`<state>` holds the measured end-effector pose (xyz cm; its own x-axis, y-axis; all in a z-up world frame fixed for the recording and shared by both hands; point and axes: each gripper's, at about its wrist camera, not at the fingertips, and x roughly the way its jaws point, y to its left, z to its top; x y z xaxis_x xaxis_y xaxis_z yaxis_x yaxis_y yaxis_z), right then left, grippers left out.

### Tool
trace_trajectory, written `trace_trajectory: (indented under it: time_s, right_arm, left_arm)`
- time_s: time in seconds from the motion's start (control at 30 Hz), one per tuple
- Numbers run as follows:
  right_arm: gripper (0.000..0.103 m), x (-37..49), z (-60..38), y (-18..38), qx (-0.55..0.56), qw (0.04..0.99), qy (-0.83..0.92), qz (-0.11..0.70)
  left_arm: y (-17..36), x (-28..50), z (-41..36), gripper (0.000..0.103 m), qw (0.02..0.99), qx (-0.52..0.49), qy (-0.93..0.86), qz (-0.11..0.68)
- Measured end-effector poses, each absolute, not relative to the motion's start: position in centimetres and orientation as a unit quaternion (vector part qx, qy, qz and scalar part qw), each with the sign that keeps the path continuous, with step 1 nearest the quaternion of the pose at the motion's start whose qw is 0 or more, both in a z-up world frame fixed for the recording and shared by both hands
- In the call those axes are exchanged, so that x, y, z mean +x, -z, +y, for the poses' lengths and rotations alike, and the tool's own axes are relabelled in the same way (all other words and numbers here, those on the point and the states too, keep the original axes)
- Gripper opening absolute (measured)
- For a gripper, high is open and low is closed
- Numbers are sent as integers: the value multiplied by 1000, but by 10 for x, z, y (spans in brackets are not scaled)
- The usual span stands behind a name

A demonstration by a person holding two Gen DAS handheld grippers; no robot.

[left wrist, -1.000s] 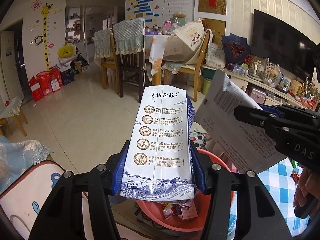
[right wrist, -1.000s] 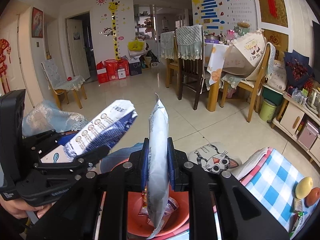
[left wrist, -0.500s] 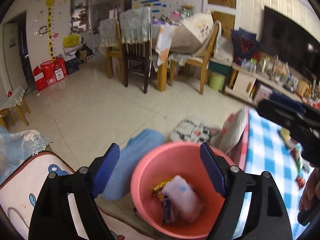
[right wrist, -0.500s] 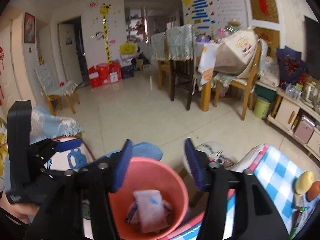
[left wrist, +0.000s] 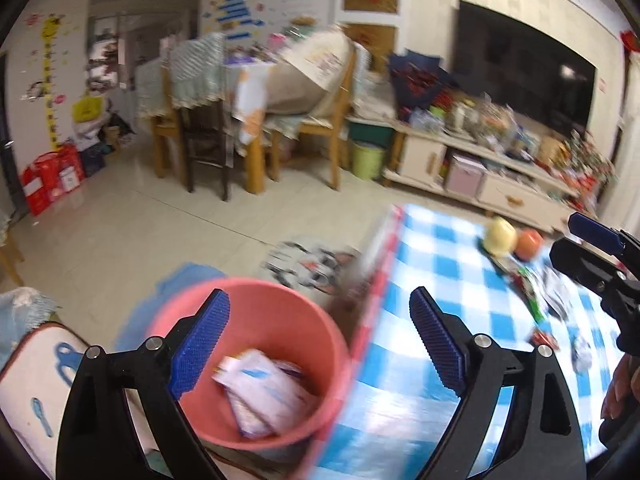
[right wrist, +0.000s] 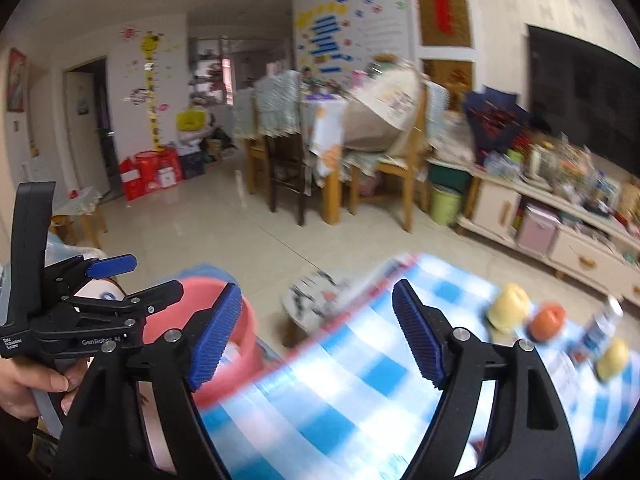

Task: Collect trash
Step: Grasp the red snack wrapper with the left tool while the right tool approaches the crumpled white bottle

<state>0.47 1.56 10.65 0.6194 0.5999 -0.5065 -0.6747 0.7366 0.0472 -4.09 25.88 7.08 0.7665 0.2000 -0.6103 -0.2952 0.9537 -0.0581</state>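
In one pink bucket [left wrist: 256, 312], two cartons [left wrist: 264, 392]

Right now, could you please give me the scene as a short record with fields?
left tongs: open, empty
right tongs: open, empty
pink bucket: beside the table edge, holds a white and blue carton and other wrappers
table with blue checked cloth: yellow fruit, orange fruit, small wrappers not yet collected
image: blurred, small items hard to name
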Motion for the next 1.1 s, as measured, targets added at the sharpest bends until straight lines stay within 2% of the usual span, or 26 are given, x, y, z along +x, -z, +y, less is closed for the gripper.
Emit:
trace_trajectory:
  time_s: [0.3,0.47,0.67,1.1]
  right_arm:
    - [80,-19,-125,-26,-56,907,-253,332]
    - [80,-30,-194,4,-46,916,-193,350]
    - [80,-25,-244,15,-30,924,-152,351]
    - [82,1,-283,14,-20,930,-120,346]
  left_arm:
    - [8,-3,121,90,922,-60,-27,380]
    - [20,9,65,90,921,-9,7,389]
    - [21,23,27,90,922,-7,35,385]
    - [37,53,-32,90,923,3,66,379]
